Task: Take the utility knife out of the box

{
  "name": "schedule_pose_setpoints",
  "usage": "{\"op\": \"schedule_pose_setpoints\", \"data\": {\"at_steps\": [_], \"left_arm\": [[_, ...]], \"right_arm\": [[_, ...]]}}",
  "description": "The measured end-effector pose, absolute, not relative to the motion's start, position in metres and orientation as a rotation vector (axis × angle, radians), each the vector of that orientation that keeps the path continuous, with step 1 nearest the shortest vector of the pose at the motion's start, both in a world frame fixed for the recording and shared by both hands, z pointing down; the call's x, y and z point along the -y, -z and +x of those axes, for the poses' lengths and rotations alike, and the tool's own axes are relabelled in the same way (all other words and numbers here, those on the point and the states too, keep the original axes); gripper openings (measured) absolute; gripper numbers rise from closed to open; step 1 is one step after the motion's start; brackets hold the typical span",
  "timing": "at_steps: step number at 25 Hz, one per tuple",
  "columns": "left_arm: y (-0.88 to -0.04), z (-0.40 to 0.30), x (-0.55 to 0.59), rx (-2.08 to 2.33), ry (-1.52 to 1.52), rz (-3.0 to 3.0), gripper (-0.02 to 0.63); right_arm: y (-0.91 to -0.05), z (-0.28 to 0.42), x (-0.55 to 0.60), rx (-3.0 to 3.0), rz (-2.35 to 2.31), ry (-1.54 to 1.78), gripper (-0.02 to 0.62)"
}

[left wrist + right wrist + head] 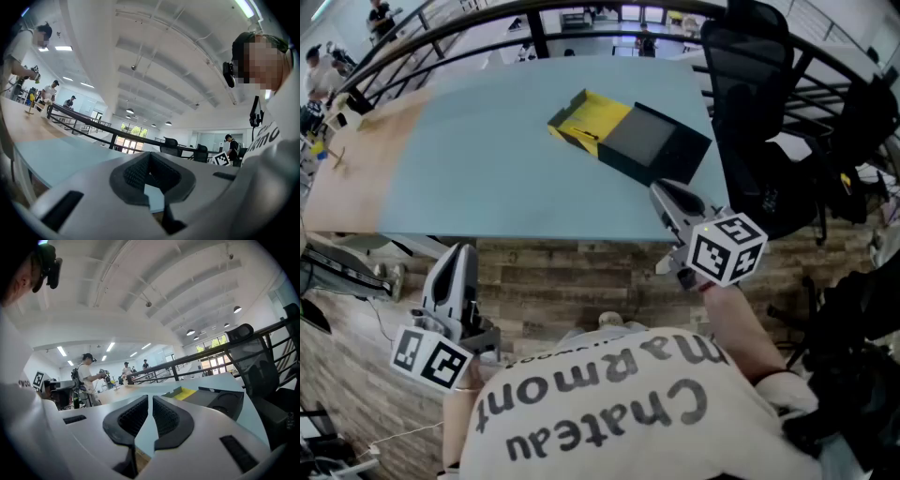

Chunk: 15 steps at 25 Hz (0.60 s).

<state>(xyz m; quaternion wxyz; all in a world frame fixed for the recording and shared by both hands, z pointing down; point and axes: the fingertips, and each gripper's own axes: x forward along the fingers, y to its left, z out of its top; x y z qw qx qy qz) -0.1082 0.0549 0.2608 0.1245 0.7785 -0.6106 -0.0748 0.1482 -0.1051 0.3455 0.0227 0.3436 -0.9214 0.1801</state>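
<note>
Left gripper (459, 253) (149, 155), held low over the wood-plank floor (581, 281) short of the table's near edge, and right gripper (662, 191) (150, 399), its tip at that edge, both have jaws closed together with nothing between them. The yellow-and-black box (628, 136) (220, 401) lies just beyond the right gripper on the pale blue table (487, 169), untouched by either. The utility knife cannot be made out in any view; a black office chair (759, 84) stands at the table's right.
</note>
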Motion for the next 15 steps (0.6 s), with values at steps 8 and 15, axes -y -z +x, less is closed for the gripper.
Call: {"op": "schedule_pose_setpoints", "data": {"at_steps": [8,15], "left_arm": [[-0.258,-0.117,-0.060,1.757,0.206,2.282,0.003],[-0.284,-0.125,-0.027,1.721,0.216,2.258,0.003]], "right_arm": [[-0.340,0.140,0.097,2.873,1.081,-0.640,0.055],[-0.343,0.137,0.130,2.901,1.107,-0.649,0.054]]}}
